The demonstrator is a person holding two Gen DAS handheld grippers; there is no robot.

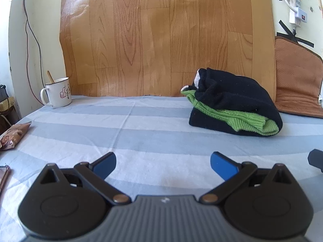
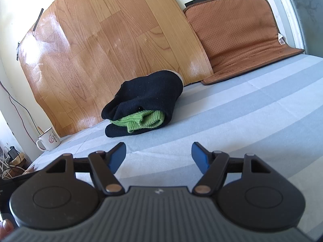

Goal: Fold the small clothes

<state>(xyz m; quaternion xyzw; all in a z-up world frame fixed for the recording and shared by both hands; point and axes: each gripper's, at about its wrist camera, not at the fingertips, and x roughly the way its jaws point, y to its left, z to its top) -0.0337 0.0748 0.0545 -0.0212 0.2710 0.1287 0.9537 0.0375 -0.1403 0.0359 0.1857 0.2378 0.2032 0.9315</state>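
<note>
A small black garment with green ribbed trim (image 1: 232, 102) lies folded in a bundle on the striped blue and white cloth (image 1: 141, 133), near the wooden panel at the back right. In the right wrist view the same bundle (image 2: 145, 102) sits ahead and slightly left. My left gripper (image 1: 163, 166) is open with blue pads, low over the cloth, well short and left of the bundle. Its fingers hold nothing. My right gripper (image 2: 158, 156) is also open and empty, a short way in front of the bundle. A dark tip of the right gripper (image 1: 317, 159) shows at the left view's right edge.
A white enamel mug (image 1: 57, 93) with a stick in it stands at the back left corner. A snack packet (image 1: 14, 135) and a phone edge (image 1: 4, 175) lie at the left. A brown padded mat (image 2: 238, 34) leans on the wall at right. Cables hang left.
</note>
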